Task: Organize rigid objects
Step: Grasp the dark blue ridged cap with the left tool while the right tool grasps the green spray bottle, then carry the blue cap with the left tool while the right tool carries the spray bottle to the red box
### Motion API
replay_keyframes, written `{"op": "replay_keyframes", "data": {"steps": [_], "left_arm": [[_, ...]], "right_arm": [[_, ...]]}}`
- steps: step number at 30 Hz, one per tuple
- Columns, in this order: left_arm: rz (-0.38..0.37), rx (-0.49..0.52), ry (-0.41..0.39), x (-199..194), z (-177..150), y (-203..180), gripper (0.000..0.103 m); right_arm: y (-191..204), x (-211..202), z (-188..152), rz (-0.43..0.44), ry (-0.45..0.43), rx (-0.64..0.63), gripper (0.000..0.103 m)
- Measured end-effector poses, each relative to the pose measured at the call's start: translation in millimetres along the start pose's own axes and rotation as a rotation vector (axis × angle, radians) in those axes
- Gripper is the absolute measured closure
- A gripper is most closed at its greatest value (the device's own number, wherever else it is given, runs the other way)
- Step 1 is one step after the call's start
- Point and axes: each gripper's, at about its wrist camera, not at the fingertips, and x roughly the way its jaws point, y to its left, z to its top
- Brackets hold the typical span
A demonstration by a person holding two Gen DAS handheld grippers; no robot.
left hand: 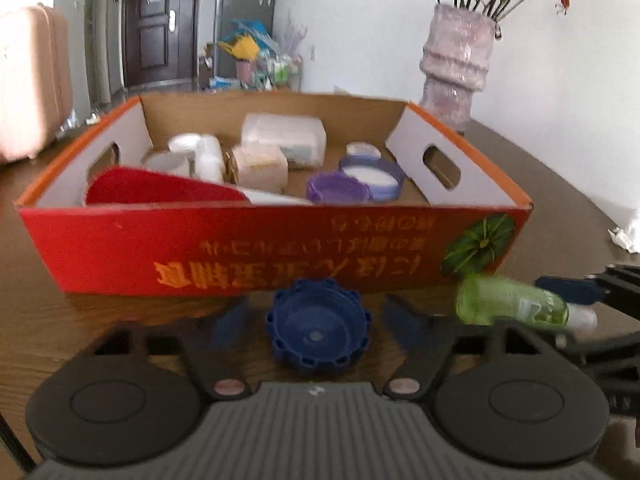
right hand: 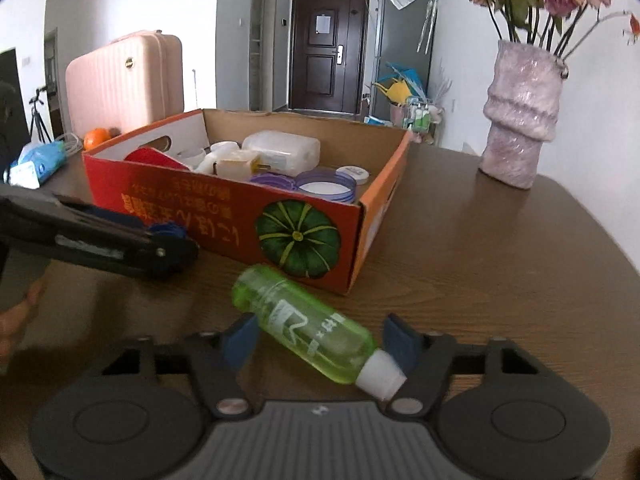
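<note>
The cap (left hand: 318,330), dark blue with a notched rim, lies open side up on the table (left hand: 32,312) between the fingers of the left gripper (left hand: 316,316), just in front of the box (left hand: 248,248). A gap shows on each side of it, so the fingers stand apart and do not press it.

The bottle (right hand: 312,330), green with a white neck, lies on its side on the table near the box's front corner, slanting across the right gripper (right hand: 320,340). Its white end sits right against the right-hand finger (right hand: 400,340), while the other finger stands just beside its body; whether either one presses it cannot be told.

The box is red outside with a green pumpkin printed at one end, and sits open-topped on the table. Inside lie a red scoop (left hand: 160,190), white tubs, a clear plastic case (left hand: 284,136), a beige plug (left hand: 262,166) and purple lids (left hand: 352,184).

A vase (right hand: 520,120) of dried roses stands on the table well beyond the box. In the right wrist view an orange (right hand: 96,138) and a blue tissue pack (right hand: 38,162) sit at the far left.
</note>
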Motion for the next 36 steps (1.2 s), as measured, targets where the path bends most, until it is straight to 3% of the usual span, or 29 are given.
{"op": "replay_keyframes", "data": {"steps": [1,9,15,23,30,36], "left_arm": [[0.005,0.016,-0.011,-1,-1,-1,0.048],[-0.057,0.032,-0.020,-25,-8,-12,0.048],[-0.133,-0.011,0.002,-66,-39,-13,0.048],[-0.133,-0.047,0.040,-113,-79,-5,0.048],[-0.113,-0.052,-0.001,-144,-89,-3,0.048],[-0.088,-0.070,-0.024,-162,-94,5,0.048]], "right_arm": [[0,2,0,-0.001,0.004,0.011,0.053],[11,-11,-7,0.050,-0.002,0.069,0.073],[25,-54,-40,0.049,-0.021,0.158,0.073],[50,-105,-80,0.024,-0.021,0.164,0.073],[55,-94,-75,0.010,-0.029,0.171,0.069],[59,-82,-68,-0.015,-0.036,0.173,0.073]]}}
